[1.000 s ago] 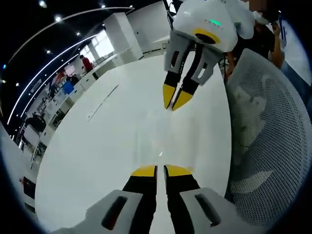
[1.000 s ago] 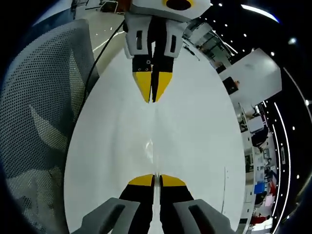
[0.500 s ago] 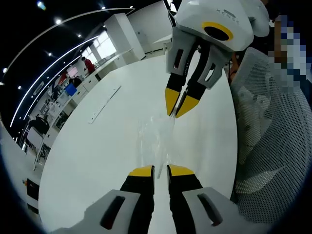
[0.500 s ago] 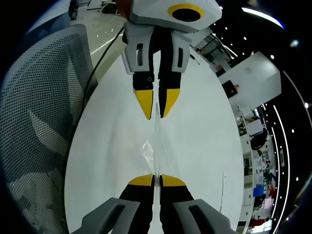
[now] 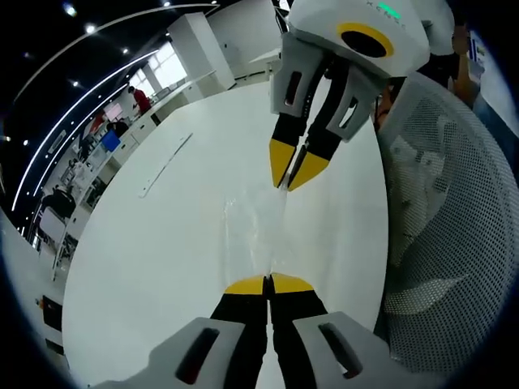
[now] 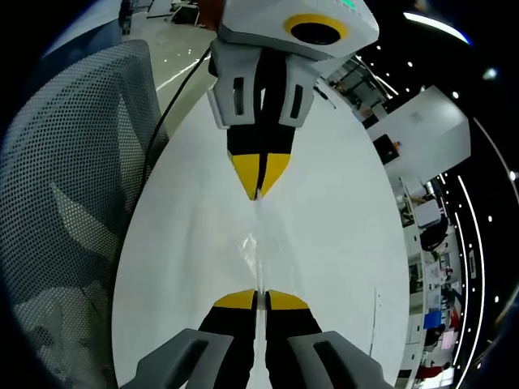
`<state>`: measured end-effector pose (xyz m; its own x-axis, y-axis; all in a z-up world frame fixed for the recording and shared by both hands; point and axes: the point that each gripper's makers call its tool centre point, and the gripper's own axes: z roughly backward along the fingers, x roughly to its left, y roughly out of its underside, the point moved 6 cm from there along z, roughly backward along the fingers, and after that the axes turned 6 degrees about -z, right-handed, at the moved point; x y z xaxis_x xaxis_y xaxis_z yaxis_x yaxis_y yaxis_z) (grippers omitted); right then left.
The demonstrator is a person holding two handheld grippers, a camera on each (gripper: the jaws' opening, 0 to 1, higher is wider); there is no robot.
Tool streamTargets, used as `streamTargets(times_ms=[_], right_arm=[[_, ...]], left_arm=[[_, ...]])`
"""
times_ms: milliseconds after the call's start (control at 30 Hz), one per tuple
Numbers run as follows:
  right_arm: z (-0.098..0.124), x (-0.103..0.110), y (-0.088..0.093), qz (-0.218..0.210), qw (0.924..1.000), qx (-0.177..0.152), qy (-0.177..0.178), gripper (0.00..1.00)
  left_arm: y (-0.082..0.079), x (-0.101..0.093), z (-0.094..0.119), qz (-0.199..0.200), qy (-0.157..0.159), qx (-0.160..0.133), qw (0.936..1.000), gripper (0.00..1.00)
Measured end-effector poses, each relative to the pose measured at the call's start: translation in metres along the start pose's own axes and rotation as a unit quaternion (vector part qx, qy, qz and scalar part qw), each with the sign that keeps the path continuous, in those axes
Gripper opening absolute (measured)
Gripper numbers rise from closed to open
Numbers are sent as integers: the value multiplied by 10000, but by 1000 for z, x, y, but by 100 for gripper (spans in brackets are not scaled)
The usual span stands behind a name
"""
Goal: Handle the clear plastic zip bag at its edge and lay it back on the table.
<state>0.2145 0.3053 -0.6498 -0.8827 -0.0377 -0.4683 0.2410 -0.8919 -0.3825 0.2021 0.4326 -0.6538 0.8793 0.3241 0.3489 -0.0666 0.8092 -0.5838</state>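
The clear plastic zip bag [image 5: 256, 231] hangs stretched between my two grippers just above the white table [image 5: 162, 259]. It is hard to make out, showing mainly as creases and glints [image 6: 253, 243]. My left gripper [image 5: 268, 284] is shut on the bag's near edge, its yellow tips pressed together. My right gripper [image 5: 289, 177] reaches in from the top of the left gripper view and pinches the opposite edge. In the right gripper view, my right gripper [image 6: 256, 299] is shut on the bag, and the left gripper [image 6: 259, 180] faces it with its tips together.
A white mesh chair [image 5: 454, 211] stands close along the table's edge, also seen as the chair [image 6: 65, 186] in the right gripper view. A thin long strip [image 5: 166, 166] lies on the table farther out. People [image 5: 139, 101] stand at distant desks.
Half a second ago my left gripper's jaws stood slightly apart; they have now closed on the bag's edge. The right gripper has stayed shut on its edge.
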Motion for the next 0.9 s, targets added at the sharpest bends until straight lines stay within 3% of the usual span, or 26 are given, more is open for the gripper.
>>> streamTargets(times_ms=[900], right_arm=[[2, -1, 11, -40, 9998, 177, 10, 0]], left_arm=[[11, 1, 9, 141, -23, 186, 9997, 0]])
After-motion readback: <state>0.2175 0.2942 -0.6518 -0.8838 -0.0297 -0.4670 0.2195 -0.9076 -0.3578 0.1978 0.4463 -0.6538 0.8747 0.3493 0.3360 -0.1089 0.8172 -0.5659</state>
